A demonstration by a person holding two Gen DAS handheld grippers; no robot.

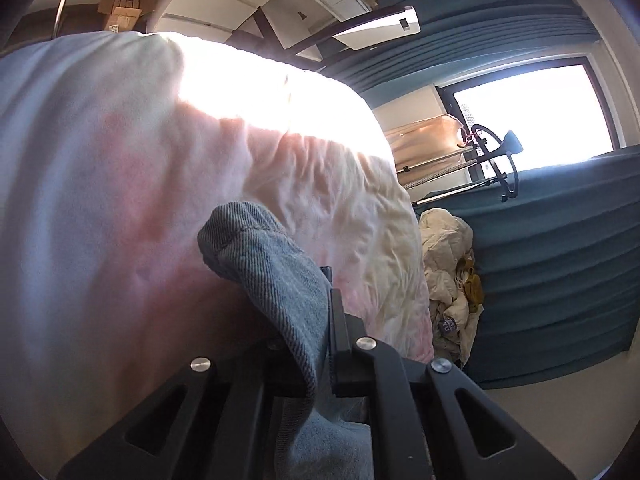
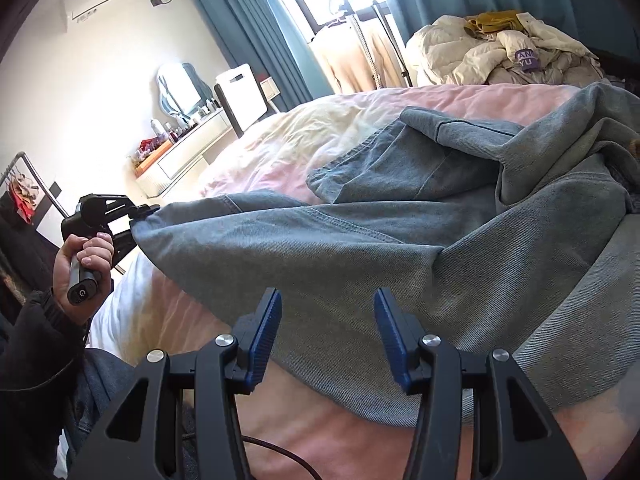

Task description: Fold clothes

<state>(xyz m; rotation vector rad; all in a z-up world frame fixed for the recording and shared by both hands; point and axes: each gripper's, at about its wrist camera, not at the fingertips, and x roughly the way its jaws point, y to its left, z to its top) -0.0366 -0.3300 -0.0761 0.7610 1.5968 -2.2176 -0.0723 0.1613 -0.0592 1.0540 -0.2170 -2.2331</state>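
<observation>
The denim garment (image 2: 400, 248) lies on the bed (image 2: 320, 120); a clothes heap (image 2: 500, 52) sits behind it.

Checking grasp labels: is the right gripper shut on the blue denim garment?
No: the right gripper is open, its blue fingers apart above the blue denim garment.

Support: bed (image 2: 380, 100), pink-and-cream cover.
On it: denim garment (image 2: 420, 240), spread and rumpled.
Far end: heap of pale clothes (image 2: 480, 56).
</observation>
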